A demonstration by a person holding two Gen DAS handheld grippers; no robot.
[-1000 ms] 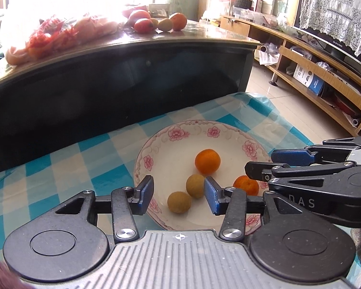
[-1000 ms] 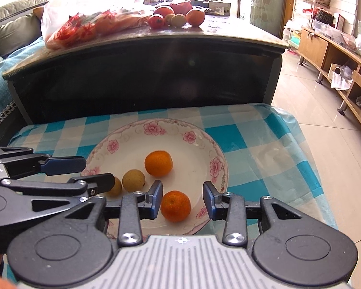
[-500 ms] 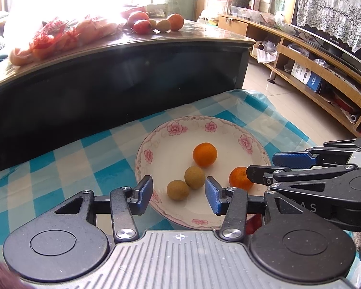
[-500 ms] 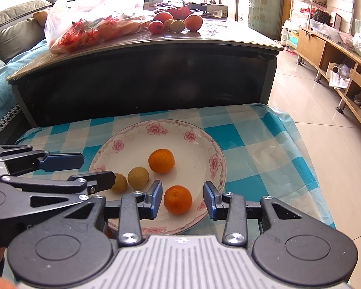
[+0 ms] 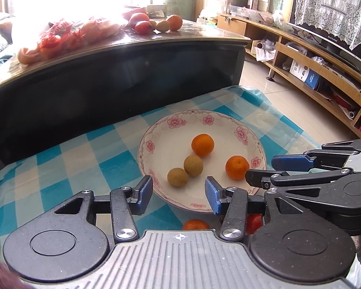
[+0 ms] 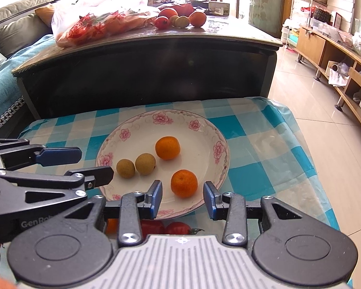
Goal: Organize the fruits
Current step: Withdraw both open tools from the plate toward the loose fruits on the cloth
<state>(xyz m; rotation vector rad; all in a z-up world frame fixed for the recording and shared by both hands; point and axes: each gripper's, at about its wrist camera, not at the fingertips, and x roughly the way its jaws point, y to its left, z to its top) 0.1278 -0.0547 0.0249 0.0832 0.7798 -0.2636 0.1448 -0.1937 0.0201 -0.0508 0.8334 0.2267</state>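
Observation:
A white plate with pink flowers sits on a blue checked cloth. On it lie two oranges and two small brown round fruits. My left gripper hovers open over the plate's near rim, with nothing held. My right gripper is open too. The nearer orange lies just beyond its fingers, untouched. In front of the plate lie an orange and red tomatoes, partly hidden by the grippers. Each gripper shows in the other's view, the right gripper and the left gripper.
A dark coffee table stands right behind the cloth. It carries a bag of fruit and loose fruit. The cloth's right edge drops to a tiled floor. A wooden TV shelf is at the right and a sofa at the left.
Both grippers have drawn back a little from the plate, which now sits higher in both views. The orange and tomatoes in front of the plate have come into sight.

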